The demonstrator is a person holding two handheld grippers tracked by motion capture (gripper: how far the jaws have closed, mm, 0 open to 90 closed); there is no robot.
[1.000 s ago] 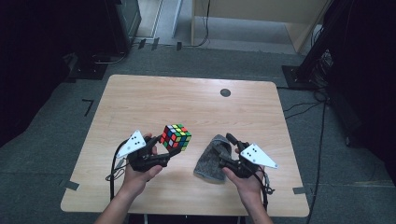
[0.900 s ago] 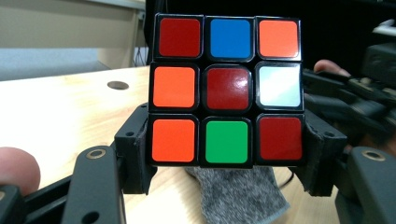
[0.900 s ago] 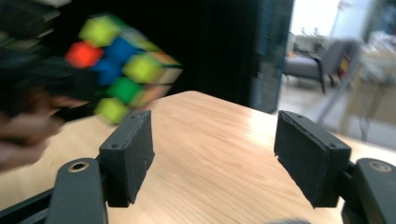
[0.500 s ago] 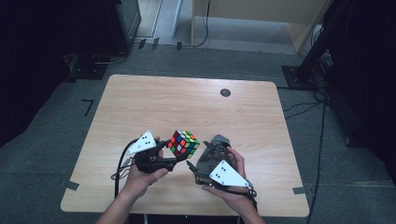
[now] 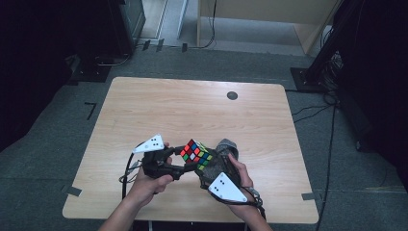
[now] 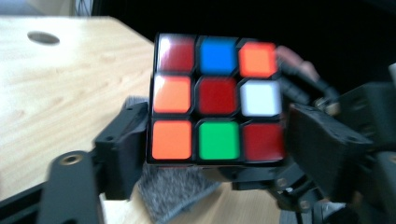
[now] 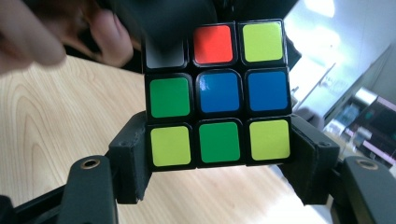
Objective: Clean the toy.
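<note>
1. Now the cube [image 5: 195, 155] hangs above the near edge of the table [image 5: 192, 110], between the two tools and clear of the wood.
2. Right tool [image 5: 204, 171]: it reaches in from the near right. Its jaws have just been closing and now clamp the bottom row of the cube, one jaw flat on each side of it.
3. Left tool [image 5: 188, 166]: it comes in from the left. Its jaws have just been opening; the cube sits between them, with a sliver of gap at one jaw, so I judge this grip released.
4. Deciding relation: the tools face the cube from opposite sides, so the left one must back off leftward to leave the cube to the right.
5. A grey cloth [image 5: 226, 147] lies on the table beneath and just behind the cube.
6. No brand, label or writing can be read; the cube shows only coloured stickers.
</note>
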